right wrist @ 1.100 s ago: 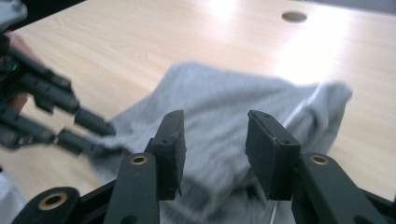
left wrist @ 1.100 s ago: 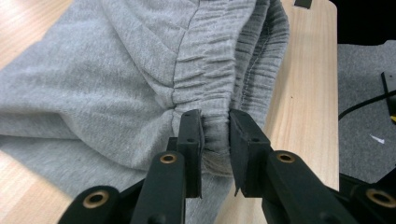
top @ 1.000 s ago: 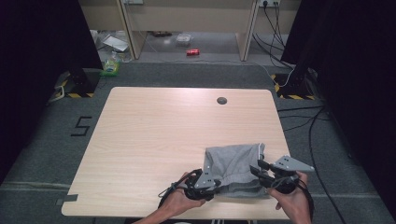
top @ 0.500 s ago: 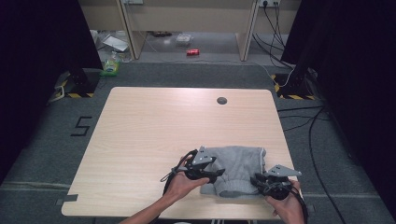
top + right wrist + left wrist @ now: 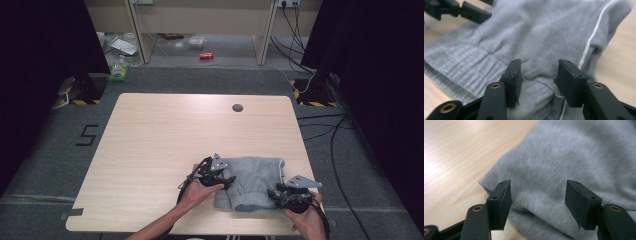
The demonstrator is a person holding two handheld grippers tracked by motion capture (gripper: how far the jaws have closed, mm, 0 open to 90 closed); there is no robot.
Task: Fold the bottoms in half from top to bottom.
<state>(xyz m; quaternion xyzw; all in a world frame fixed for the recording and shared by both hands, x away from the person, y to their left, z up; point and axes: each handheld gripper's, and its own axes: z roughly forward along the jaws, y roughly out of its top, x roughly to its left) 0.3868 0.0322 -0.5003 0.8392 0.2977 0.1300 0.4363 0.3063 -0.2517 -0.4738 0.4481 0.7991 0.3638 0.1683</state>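
High view: grey sweatshirt (image 5: 252, 182) folded in bundle at near right of table (image 5: 165, 135). Your left tool (image 5: 223, 180) sits at its left edge, jaws just opened, apart, cloth loose between. Right tool (image 5: 276, 193) at near right corner, jaws just widened, also unclamped. Looks like fold just released; next you'd probably regrip edge or smooth it.

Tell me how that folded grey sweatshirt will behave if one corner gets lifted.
The grey sweatshirt will probably sag and unfold: it lies in soft creased layers. Its fleecy, ribbed surface looks grippy, so the left gripper and right gripper, both open over it, likely won't slip. Pushed across the wooden table, it would likely bunch rather than slide whole.
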